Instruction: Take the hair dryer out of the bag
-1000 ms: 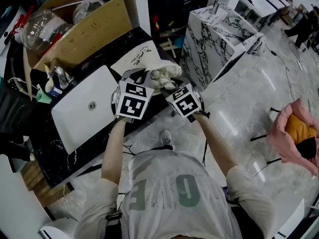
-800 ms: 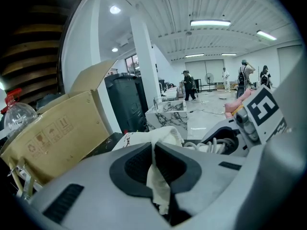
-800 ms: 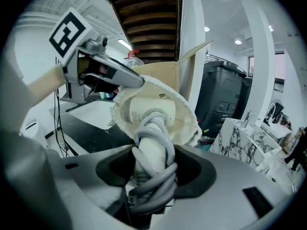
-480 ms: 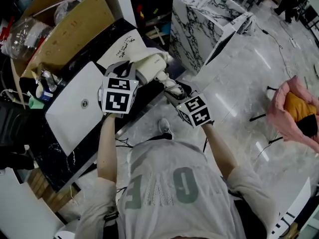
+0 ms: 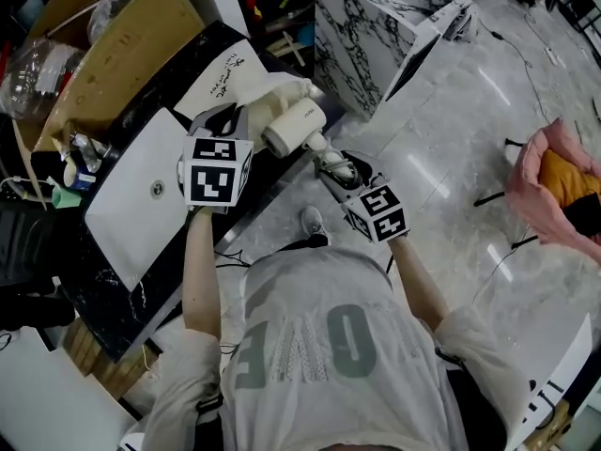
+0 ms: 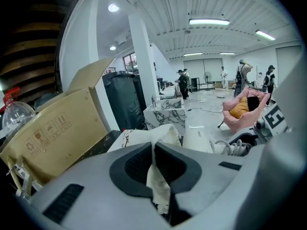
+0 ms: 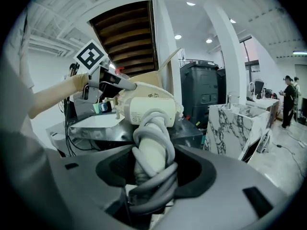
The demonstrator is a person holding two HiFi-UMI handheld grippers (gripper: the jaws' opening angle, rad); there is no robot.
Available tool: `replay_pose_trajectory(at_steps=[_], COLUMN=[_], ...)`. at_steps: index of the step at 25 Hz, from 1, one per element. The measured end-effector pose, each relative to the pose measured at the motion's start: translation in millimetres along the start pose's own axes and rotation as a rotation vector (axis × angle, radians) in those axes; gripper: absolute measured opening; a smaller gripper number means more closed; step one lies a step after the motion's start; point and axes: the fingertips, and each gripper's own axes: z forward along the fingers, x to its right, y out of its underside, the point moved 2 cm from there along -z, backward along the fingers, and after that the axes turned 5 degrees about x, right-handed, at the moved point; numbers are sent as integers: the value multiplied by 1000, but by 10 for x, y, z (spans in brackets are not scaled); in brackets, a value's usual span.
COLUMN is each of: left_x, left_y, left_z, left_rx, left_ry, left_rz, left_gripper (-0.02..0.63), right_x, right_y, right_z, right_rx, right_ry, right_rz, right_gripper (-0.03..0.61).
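Note:
The cream cloth bag point(image 5: 237, 71) lies on the black counter point(image 5: 103, 294). My left gripper point(image 5: 223, 125) is shut on a fold of the bag's cloth point(image 6: 156, 176), which hangs pinched between the jaws. The white hair dryer point(image 5: 294, 125) sticks out of the bag's mouth, past the counter edge. My right gripper point(image 5: 331, 165) is shut on its handle, with the grey cord point(image 7: 152, 147) wound round it. In the right gripper view the dryer's body point(image 7: 146, 107) stands just beyond the jaws, with the left gripper point(image 7: 108, 83) and bag behind it.
A white basin point(image 5: 141, 195) is set in the counter left of the bag. An open cardboard box point(image 5: 113, 54) stands behind it. A marble block point(image 5: 376, 26) stands to the right on the shiny floor. A pink chair point(image 5: 554, 195) is far right.
My right gripper has drawn back to the right and rolled, pulling the hair dryer out of the bag's mouth. The left gripper has kept its hold on the bag cloth.

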Motion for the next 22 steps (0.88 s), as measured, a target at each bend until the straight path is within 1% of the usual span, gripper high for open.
replay_pose_trajectory(at_steps=[6, 11, 14, 22], left_x=[45, 25, 31, 148], left_y=[17, 26, 48, 194], left_z=[8, 5, 8, 18], left_rx=[-4, -5, -11, -43], left_ry=[8, 9, 17, 35], left_rz=[6, -9, -20, -20], left_gripper=[44, 44, 44, 44], right_x=[7, 47, 92, 218], right_y=[-4, -162, -383, -1092], right_z=[-19, -29, -58, -132], right_rx=[6, 42, 95, 292], right_ry=[13, 18, 23, 61], right_rz=[-4, -4, 0, -11], right_gripper=[250, 250, 250, 250])
